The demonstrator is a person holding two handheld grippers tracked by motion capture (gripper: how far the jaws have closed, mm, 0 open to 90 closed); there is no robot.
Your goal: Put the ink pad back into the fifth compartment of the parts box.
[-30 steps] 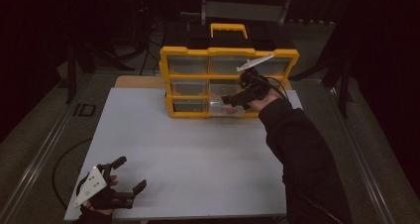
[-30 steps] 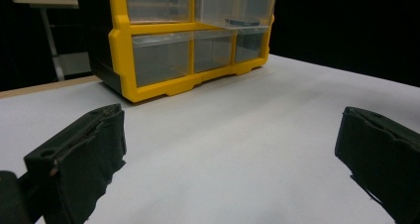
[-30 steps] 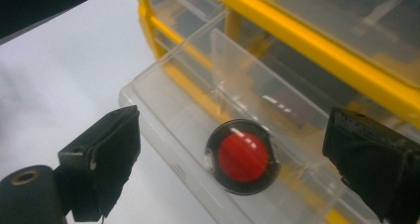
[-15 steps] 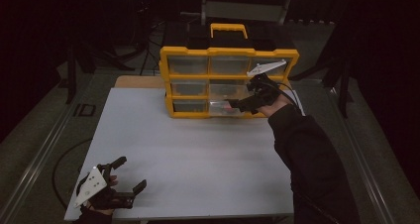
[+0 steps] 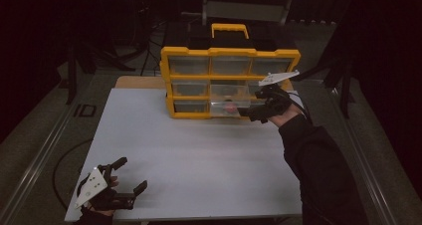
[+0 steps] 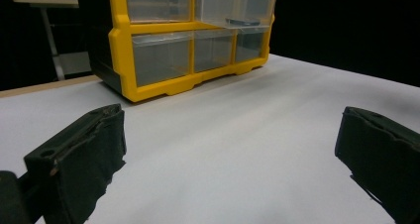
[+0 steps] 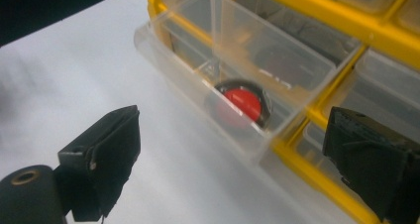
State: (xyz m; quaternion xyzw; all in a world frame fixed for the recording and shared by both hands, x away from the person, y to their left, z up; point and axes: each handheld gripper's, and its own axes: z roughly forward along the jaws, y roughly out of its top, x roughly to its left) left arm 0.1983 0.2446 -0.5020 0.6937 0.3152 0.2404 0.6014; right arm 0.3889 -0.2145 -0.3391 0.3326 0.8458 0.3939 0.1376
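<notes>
Since 1 second ago the clear plastic drawer (image 5: 230, 104) has slid out of the yellow organiser box (image 5: 229, 60), its long axis pointing at the person, a red round object (image 7: 243, 104) inside. The right gripper (image 5: 259, 113) hovers beside its front edge, fingers wide apart and empty. The left gripper (image 5: 122, 182) rests at the white tabletop's (image 5: 199, 155) near corner, fingers spread, holding nothing.

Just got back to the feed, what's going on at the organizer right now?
A person works a yellow drawer organizer on the white table. One clear middle-row drawer is pulled out, with a round red and black object lying in it. The right gripper hovers open in front of that drawer, its fingers apart and holding nothing. The left gripper sits open near the table's front left corner, away from the organizer.
</notes>
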